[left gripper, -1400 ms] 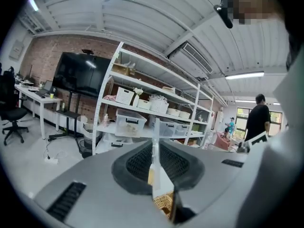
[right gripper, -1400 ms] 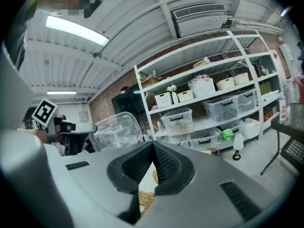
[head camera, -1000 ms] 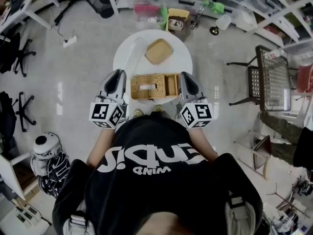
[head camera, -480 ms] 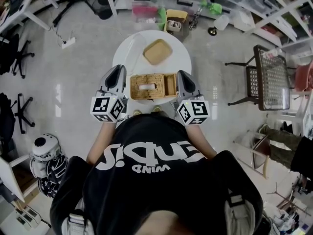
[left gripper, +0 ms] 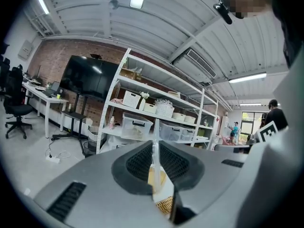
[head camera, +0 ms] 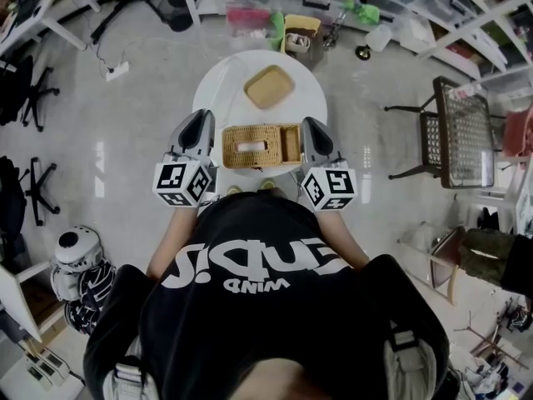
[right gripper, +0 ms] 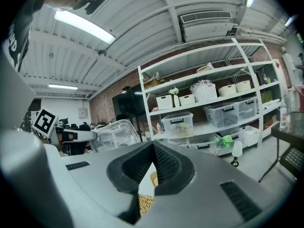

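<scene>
**Tools.** The left gripper has its jaws closed, pad against pad, with nothing between them. The right gripper is likewise closed and empty, its pads meeting at their upper edge. Each gripper carries its marker cube at the rear, towards the person.

**Things.** The wicker basket sits on the round white table, at the edge nearest the person. The left gripper lies just beside the basket's left short end and the right gripper just beside its right short end. Whether either touches the weave cannot be told. The basket is split into a larger left compartment holding a pale flat item, and a smaller right one. Each gripper view shows a strip of basket weave below the closed pads.

**Surroundings.** A tan tray rests on the table beyond the basket, apart from it. A clear plastic container stands at the table's left side. White shelving with storage boxes lines the brick wall beyond the table.
</scene>
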Demonstrator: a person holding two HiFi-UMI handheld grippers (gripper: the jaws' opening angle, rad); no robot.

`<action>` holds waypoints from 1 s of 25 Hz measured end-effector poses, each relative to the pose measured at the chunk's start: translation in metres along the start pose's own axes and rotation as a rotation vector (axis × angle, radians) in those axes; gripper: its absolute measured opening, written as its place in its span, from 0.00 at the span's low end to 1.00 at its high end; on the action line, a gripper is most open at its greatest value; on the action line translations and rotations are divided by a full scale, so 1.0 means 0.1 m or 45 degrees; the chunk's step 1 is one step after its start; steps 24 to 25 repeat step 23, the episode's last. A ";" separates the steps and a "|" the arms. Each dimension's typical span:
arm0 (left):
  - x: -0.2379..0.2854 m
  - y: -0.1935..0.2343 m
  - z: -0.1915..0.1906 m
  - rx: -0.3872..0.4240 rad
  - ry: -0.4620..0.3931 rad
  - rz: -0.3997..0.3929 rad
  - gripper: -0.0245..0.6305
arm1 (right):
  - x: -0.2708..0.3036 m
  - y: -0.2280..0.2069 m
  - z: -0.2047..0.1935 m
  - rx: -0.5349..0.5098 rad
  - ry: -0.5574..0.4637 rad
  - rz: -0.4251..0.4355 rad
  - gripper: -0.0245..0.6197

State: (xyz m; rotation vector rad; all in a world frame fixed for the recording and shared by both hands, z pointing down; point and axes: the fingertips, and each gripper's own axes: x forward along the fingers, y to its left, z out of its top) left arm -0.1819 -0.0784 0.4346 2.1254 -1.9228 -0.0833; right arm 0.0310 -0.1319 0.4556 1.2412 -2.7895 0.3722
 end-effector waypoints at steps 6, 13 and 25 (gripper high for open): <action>0.01 -0.02 -0.02 0.005 0.008 -0.002 0.10 | 0.01 0.00 0.01 0.004 0.000 0.007 0.03; 0.01 -0.03 -0.05 -0.002 0.018 -0.006 0.10 | 0.02 0.01 0.01 0.009 0.005 0.017 0.03; 0.03 0.00 -0.10 -0.015 0.037 -0.004 0.10 | 0.05 0.02 0.00 0.012 0.010 0.022 0.03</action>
